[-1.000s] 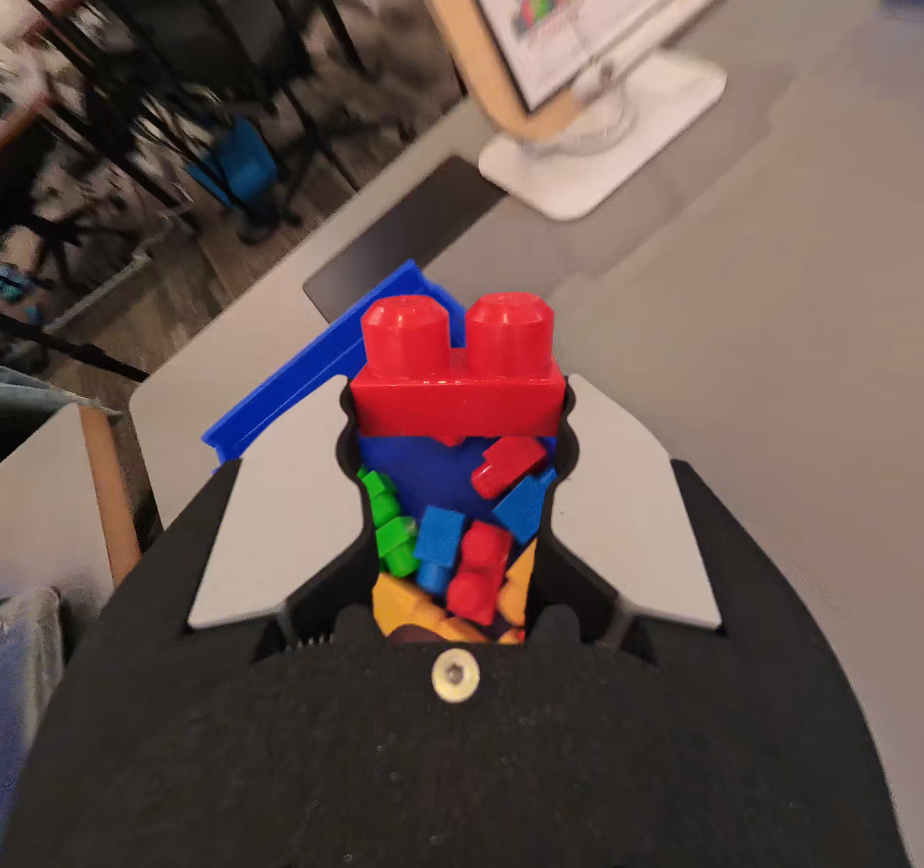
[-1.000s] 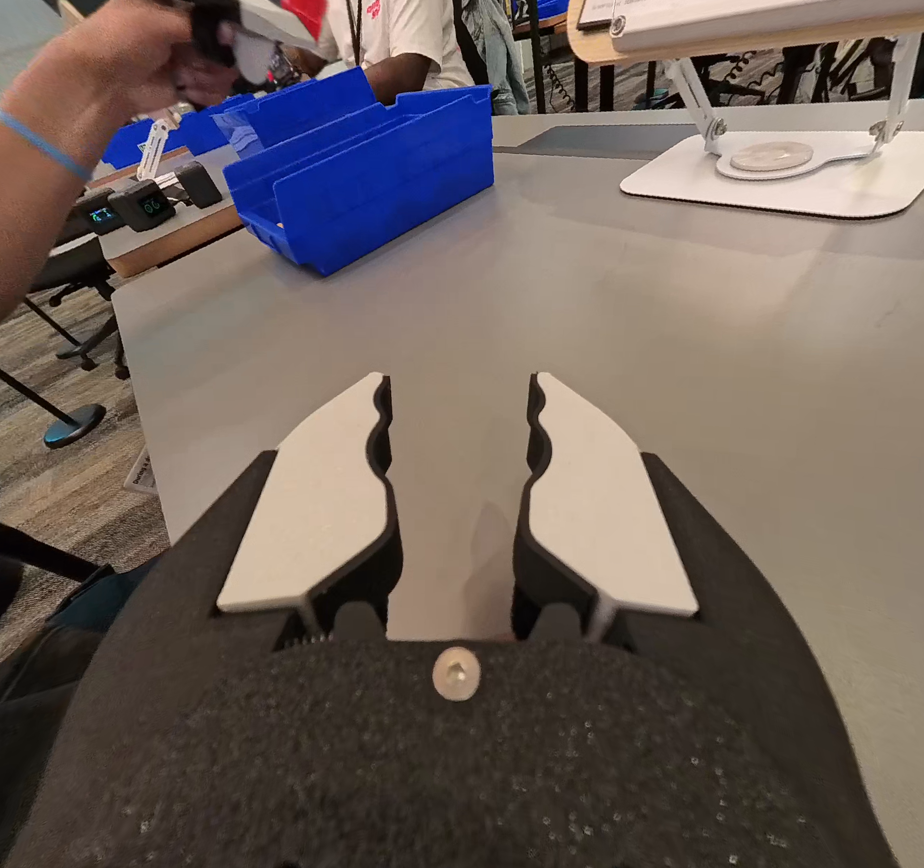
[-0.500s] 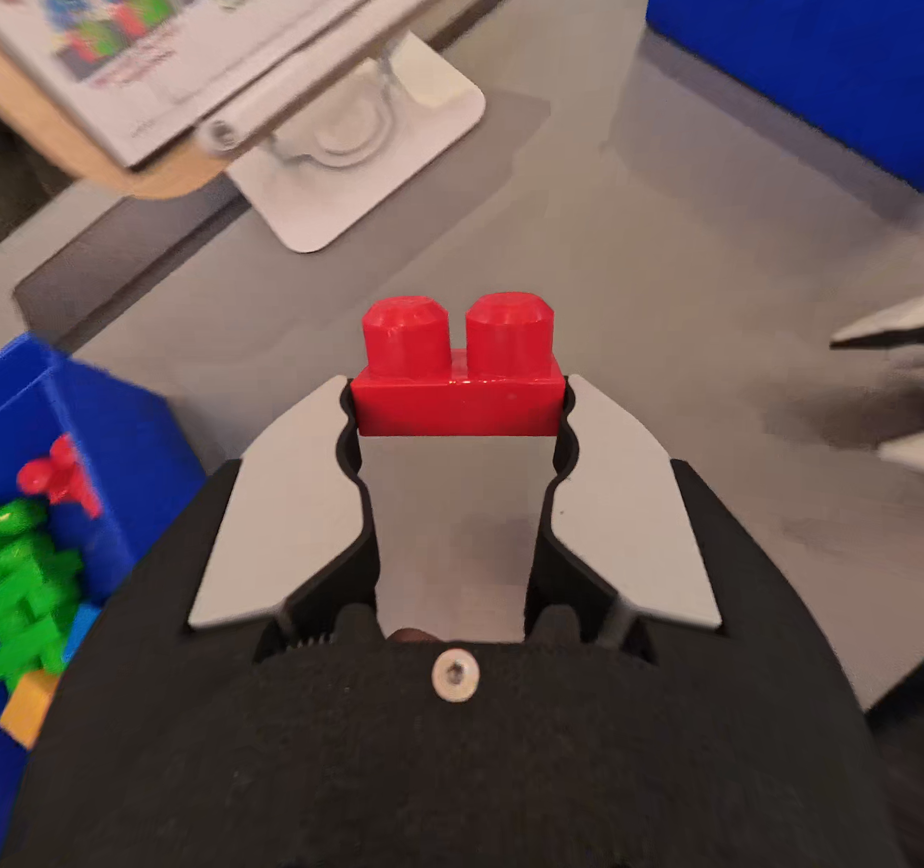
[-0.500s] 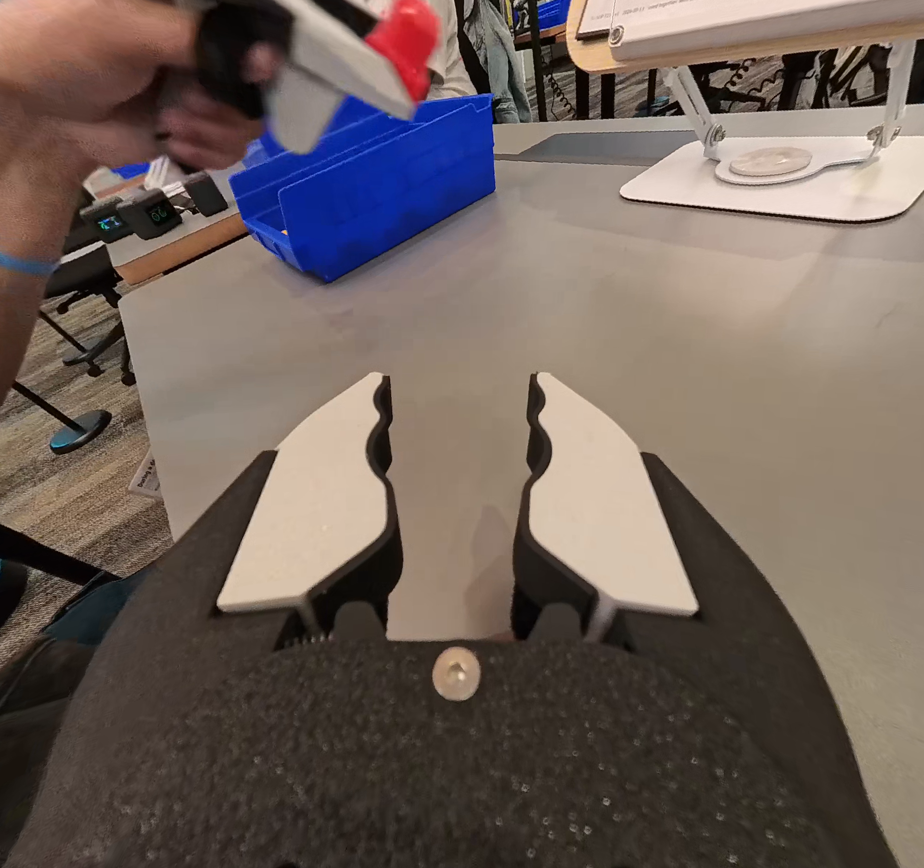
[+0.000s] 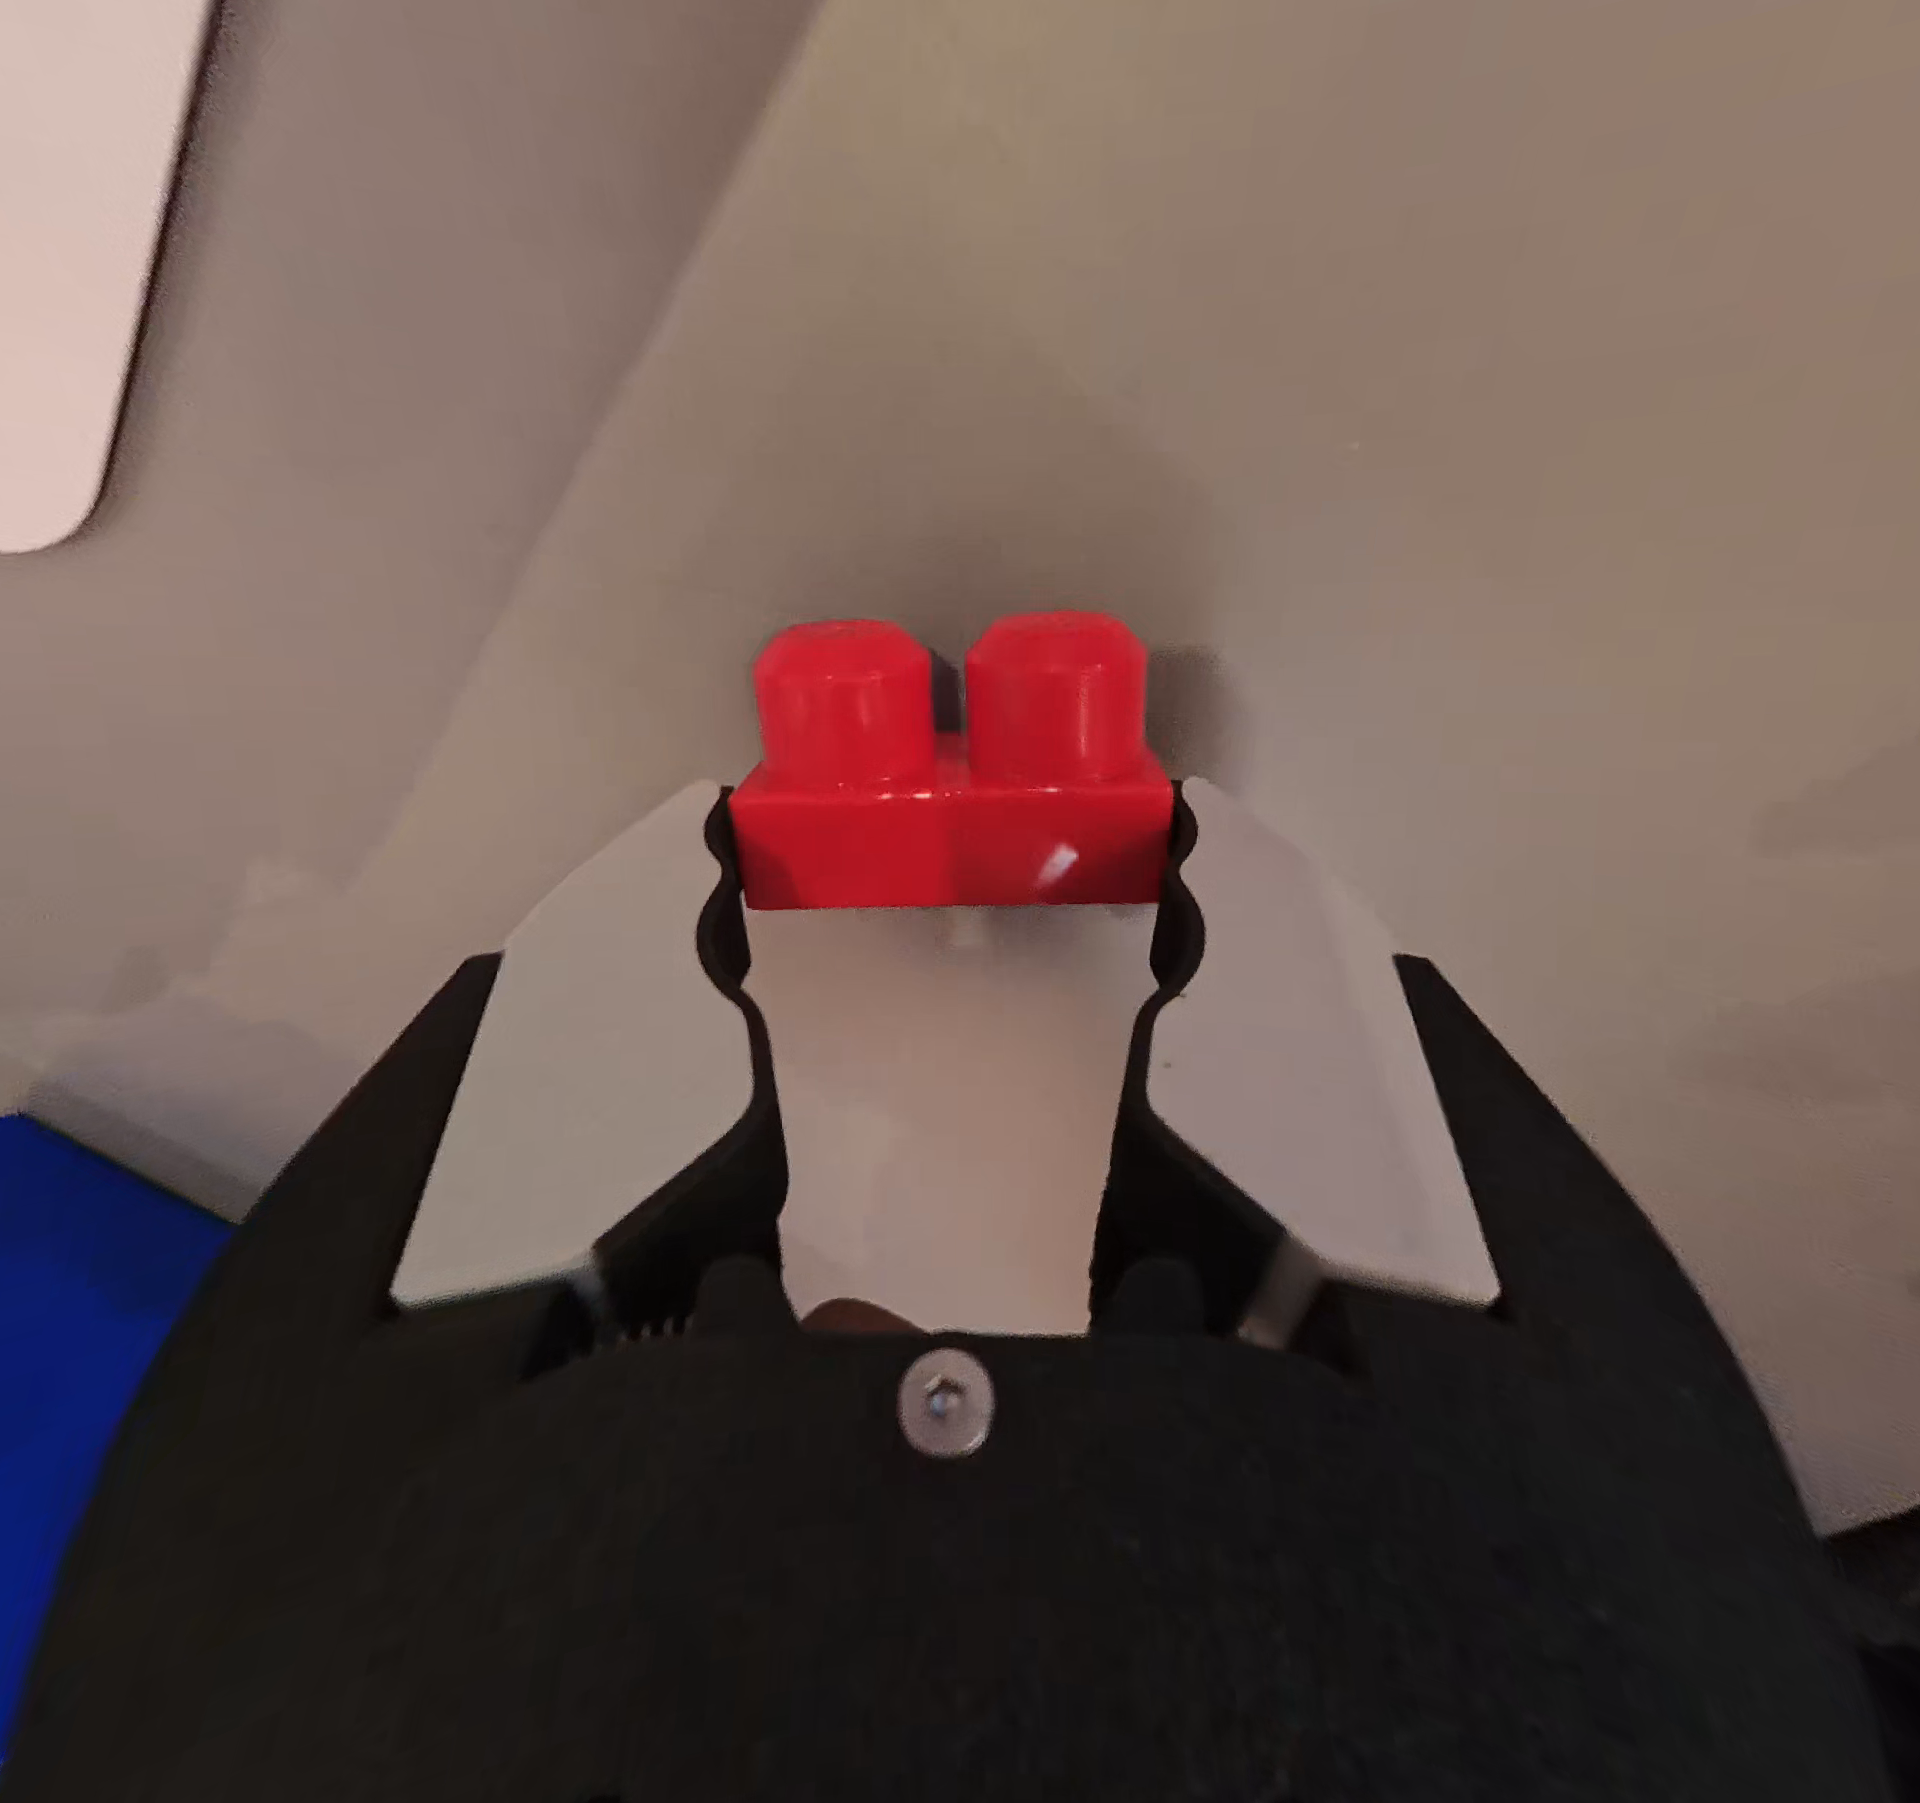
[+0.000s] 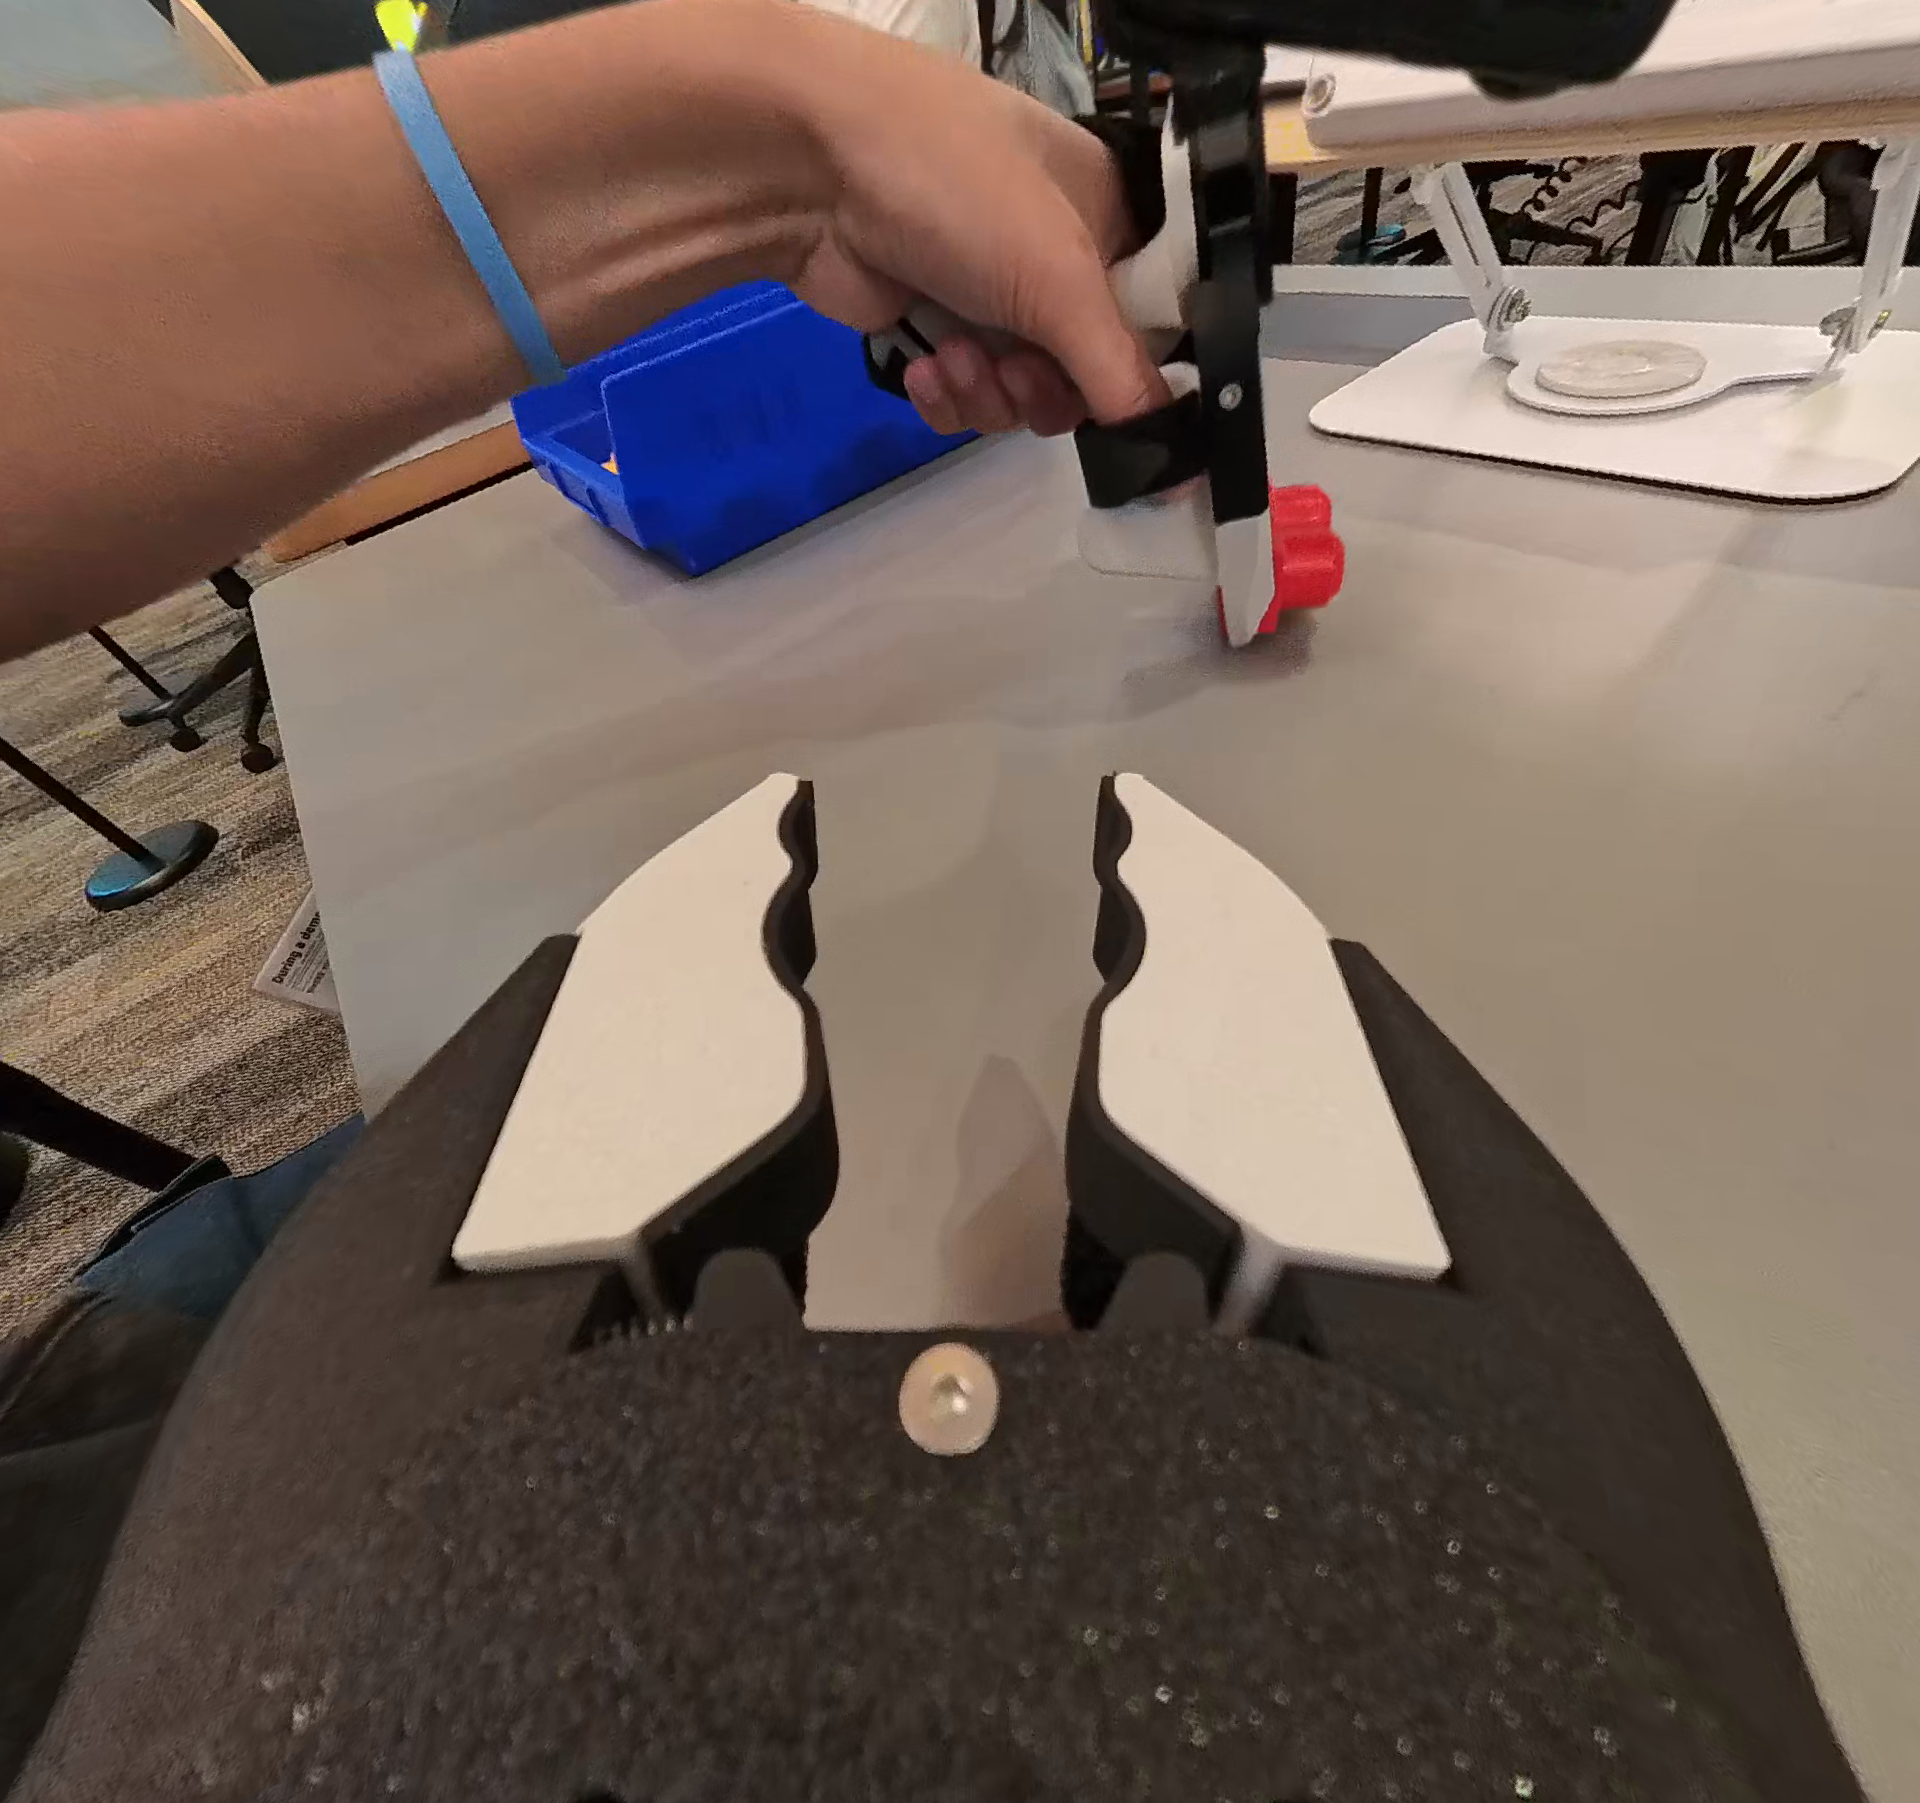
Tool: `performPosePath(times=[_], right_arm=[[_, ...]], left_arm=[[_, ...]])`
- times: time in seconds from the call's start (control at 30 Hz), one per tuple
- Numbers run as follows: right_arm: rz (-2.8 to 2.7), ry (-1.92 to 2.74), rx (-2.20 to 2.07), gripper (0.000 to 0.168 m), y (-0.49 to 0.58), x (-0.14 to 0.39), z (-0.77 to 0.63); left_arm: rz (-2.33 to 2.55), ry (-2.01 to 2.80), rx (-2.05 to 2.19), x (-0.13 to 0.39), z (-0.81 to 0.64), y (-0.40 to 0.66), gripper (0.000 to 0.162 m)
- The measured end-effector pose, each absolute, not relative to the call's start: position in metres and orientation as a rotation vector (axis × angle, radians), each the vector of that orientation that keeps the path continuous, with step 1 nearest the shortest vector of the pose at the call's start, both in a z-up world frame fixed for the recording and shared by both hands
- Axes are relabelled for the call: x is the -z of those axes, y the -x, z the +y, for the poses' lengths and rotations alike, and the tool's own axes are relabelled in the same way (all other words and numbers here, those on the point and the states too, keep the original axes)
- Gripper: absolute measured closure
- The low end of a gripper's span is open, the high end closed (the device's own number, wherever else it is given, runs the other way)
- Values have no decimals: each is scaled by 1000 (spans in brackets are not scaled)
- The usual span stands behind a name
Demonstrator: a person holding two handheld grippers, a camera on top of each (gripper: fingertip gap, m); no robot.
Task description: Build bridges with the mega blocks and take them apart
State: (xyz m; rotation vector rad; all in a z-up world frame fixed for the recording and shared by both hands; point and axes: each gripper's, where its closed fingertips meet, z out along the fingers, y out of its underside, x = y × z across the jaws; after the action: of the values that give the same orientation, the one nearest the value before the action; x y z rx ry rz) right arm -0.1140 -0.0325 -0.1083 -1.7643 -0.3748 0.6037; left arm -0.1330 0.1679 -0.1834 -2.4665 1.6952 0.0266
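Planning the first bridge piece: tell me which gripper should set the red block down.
Left. The left gripper already grips the red block just above the table; the right gripper is open, empty and farther back.

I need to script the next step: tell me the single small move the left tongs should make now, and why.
Probably ease the left tongs down the last bit and open them. They are shut on the red block, tips close to the grey table with a shadow beneath. The block lies on its side, studs pointing sideways, so it may need righting afterwards.
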Motion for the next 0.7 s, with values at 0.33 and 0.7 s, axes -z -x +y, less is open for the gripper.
performPosePath(times=[0.33, 0.7], right_arm=[[-341, 1759, -667, 117, 111, 107, -32], [-347, 1783, -685, 118, 113, 110, -30]], left_arm=[[1398, 2287, 210, 134, 157, 137, 69], [520, 1967, 536, 107, 5, 367, 61]])
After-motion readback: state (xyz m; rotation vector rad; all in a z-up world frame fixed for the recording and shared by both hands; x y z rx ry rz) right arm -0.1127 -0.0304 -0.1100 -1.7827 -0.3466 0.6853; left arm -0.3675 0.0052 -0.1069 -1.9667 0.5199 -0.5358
